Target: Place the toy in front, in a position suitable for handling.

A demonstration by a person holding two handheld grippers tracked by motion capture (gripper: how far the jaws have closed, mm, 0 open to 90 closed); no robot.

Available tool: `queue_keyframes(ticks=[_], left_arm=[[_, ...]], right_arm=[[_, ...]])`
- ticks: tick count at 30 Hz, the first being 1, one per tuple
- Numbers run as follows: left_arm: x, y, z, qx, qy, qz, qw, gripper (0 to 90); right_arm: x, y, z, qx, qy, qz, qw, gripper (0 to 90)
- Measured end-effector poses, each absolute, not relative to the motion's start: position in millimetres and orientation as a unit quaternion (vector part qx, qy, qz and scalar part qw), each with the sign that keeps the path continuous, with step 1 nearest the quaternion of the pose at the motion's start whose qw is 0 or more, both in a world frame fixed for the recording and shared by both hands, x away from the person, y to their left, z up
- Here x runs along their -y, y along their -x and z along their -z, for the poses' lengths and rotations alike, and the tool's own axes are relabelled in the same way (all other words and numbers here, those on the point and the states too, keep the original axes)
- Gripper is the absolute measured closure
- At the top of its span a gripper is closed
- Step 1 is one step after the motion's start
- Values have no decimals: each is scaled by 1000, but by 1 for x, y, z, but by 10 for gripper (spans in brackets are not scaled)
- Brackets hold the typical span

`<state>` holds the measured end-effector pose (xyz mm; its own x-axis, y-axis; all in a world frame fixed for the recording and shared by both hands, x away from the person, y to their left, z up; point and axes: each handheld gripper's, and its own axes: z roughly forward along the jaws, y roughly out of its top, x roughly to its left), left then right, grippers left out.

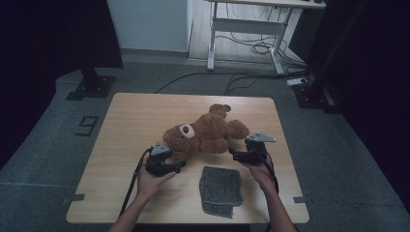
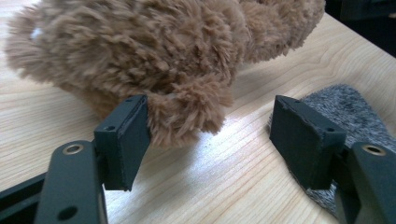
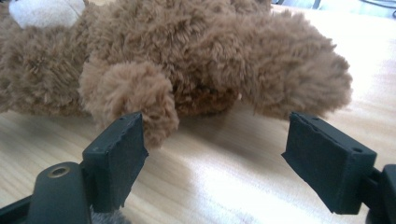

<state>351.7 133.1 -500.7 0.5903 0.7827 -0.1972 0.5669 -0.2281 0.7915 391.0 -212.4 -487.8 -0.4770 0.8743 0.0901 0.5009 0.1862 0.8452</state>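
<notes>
In the high view, a brown teddy bear is seen lying on its back near the middle of the table, head toward the left edge. The left gripper is held at the head, the right gripper at the near leg, and a grey cloth lies toward the near edge between the 2 hands. A "9" is marked on the floor off the table's left edge.

In the left gripper view, the jaws are seen spread wide and released; a plush limb of the teddy bear reaches between them, brushing the left pad, and the grey cloth lies behind the right jaw.

In the right gripper view, the jaws are likewise released, with a paw of the teddy bear just above the left pad.

The bear is judged light, soft and compressible; the pile may slip, so a limb or the torso should be pinched deeply. No label or brand can be read.
</notes>
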Motion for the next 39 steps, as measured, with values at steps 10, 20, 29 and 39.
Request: queue_keyframes(ticks=[10,20,29,39], left_arm=[[-130,-359,508,-446,-769,-143,435,387],[-133,-365,513,-461,-768,-153,417,419],[-137,-367,515,-460,-764,-141,430,521],[-140,-368,515,-448,-768,-136,437,714]], right_arm=[[226,-414,479,-733,-475,-430,229,191],[233,-440,490,-739,-480,-418,221,163],[232,-461,496,-739,-488,-418,202,173],[225,-475,508,-756,-482,-397,196,424]])
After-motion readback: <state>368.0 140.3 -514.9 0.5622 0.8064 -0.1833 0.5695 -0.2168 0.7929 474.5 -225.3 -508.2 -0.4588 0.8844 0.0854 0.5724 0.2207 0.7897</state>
